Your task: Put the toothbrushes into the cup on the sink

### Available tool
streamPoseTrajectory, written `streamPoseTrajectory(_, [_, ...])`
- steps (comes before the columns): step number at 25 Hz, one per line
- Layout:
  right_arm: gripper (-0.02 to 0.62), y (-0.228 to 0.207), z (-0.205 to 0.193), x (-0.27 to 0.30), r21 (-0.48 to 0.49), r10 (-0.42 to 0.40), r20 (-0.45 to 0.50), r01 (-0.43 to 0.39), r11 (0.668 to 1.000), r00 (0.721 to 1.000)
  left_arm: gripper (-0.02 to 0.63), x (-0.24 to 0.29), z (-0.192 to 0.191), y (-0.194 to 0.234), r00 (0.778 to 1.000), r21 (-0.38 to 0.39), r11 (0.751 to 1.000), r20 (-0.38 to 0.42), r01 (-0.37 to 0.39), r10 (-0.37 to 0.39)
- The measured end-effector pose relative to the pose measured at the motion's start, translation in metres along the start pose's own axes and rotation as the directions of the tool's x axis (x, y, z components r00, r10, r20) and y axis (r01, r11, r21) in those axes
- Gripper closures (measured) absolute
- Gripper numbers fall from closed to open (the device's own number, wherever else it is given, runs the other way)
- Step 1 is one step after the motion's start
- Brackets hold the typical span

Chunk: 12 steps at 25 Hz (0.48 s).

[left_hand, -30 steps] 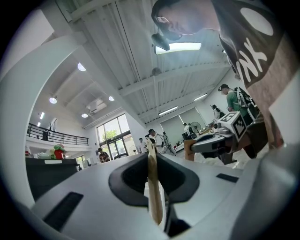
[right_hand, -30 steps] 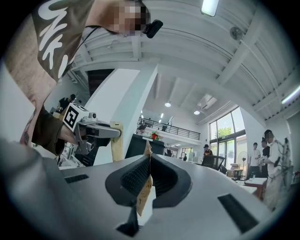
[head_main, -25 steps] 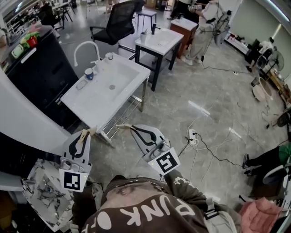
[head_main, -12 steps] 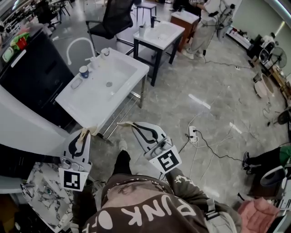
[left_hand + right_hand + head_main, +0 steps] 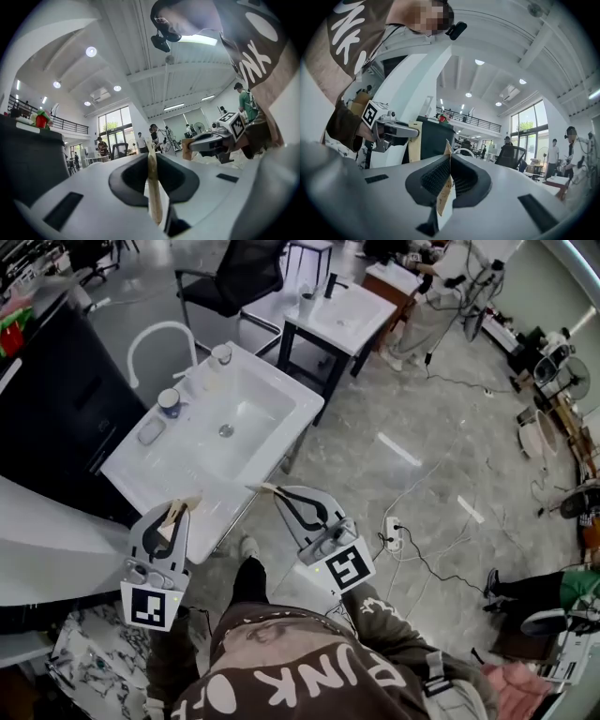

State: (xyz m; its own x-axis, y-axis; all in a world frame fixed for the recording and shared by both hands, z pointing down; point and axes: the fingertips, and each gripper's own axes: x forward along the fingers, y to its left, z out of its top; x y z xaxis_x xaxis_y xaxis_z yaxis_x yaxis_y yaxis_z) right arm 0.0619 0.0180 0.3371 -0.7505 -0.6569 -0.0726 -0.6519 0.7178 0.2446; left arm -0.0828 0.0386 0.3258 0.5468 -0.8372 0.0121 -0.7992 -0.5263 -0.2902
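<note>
**Carry Both Toothbrushes to the Cup**

The left gripper (image 5: 176, 514) is clamped on a flat tan toothbrush (image 5: 153, 187), and the right gripper (image 5: 274, 491) on a second tan toothbrush (image 5: 443, 192) (bristles not visible). Hold both grips firm. Advance over the white rectangular sink (image 5: 164, 474) to the blue, white-rimmed cup (image 5: 170, 402) on its far ledge.

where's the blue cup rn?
Head view, upper left: the blue cup stands on the white sink, on the ledge left of the basin, close by the arched faucet.
</note>
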Motion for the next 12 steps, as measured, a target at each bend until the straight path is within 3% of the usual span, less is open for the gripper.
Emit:
streamPoseTrajectory(7, [0.583, -0.053, -0.025, 0.109, -0.041, 0.014, -0.054, -0.016, 0.999, 0.998, 0.566, 0.062, -0.023, 0.084, 1.0, -0.03, 1.0, 0.01, -0.001, 0.001])
streamPoseTrajectory(12, [0.583, -0.093, -0.057, 0.175, -0.103, 0.011, -0.107, -0.022, 0.994, 0.994, 0.566, 0.089, -0.05, 0.119, 1.0, -0.066, 0.998, -0.004, 0.003, -0.003])
